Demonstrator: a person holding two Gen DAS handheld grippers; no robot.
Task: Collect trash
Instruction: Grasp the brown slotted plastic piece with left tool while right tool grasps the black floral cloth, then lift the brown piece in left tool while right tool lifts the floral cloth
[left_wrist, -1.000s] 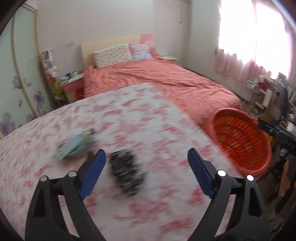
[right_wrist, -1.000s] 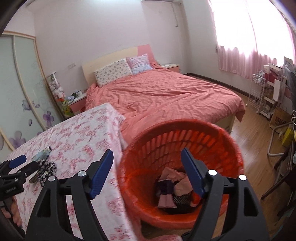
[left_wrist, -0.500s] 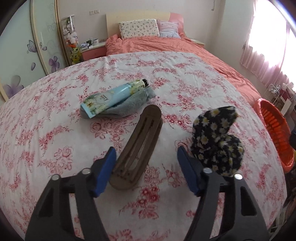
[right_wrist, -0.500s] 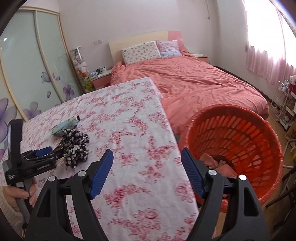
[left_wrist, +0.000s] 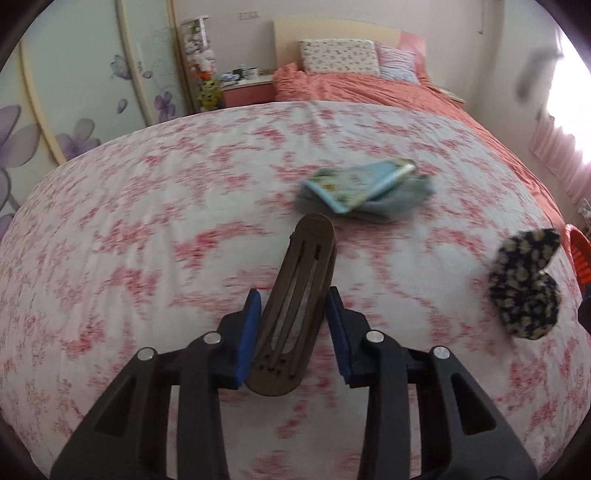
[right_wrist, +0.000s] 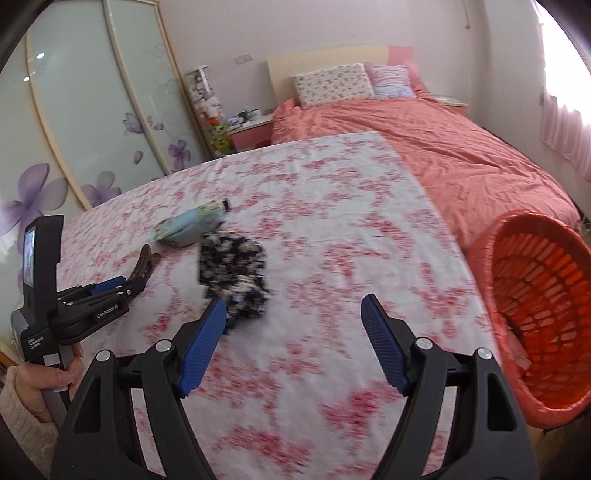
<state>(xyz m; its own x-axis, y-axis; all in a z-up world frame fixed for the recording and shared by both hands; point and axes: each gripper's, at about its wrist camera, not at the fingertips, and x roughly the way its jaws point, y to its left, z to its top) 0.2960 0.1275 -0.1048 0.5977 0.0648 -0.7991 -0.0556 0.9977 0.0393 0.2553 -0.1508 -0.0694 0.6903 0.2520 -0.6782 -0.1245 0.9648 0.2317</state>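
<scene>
The left gripper (left_wrist: 293, 325) pinches the brown hair clip (left_wrist: 295, 314), which half a second ago lay loose between spread fingers. Ahead of it lies a blue tube (left_wrist: 358, 182) on grey cloth (left_wrist: 391, 203); to its right, the floral scrunchie (left_wrist: 524, 288). The right gripper (right_wrist: 293, 343) hangs spread above the floral surface (right_wrist: 332, 258), the scrunchie just beyond its left finger, the orange basket (right_wrist: 535, 295) to its right.

Left gripper (left_wrist: 293, 325) jaws clamped, right gripper (right_wrist: 291, 341) jaws spread.
</scene>
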